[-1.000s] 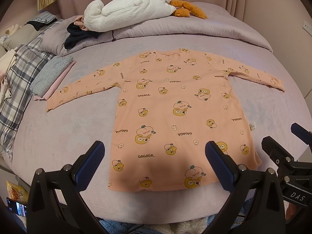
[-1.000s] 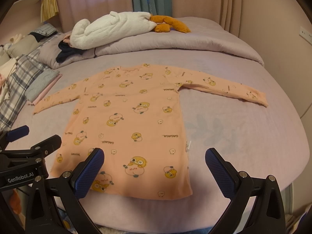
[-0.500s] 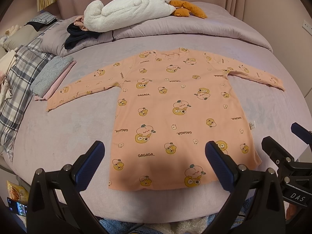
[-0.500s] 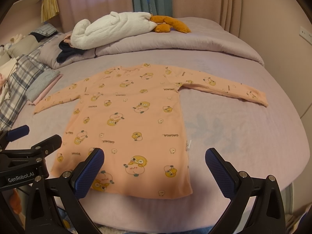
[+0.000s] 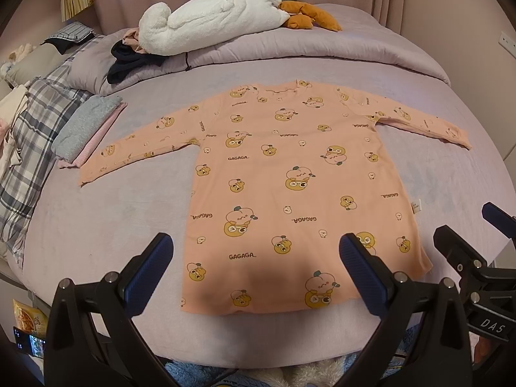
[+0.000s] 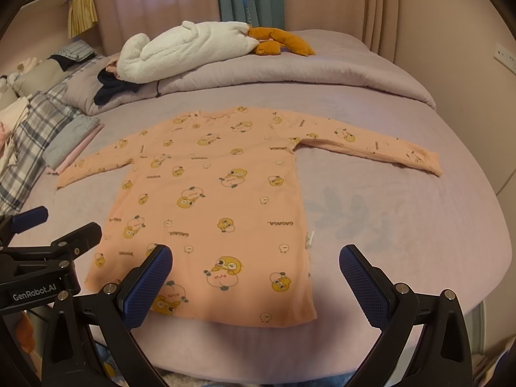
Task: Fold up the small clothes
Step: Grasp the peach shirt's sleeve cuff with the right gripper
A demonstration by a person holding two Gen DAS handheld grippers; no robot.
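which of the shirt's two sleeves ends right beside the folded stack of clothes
The sleeve on the left in both views. Its cuff lies beside the folded grey and pink stack, while the other sleeve ends on bare lilac bedcover.

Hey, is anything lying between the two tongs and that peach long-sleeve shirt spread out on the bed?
Nothing visible. The left tongs and right tongs are both open just short of the hem of the shirt, which lies flat on the bed. The folded clothes sit off beside its left sleeve.
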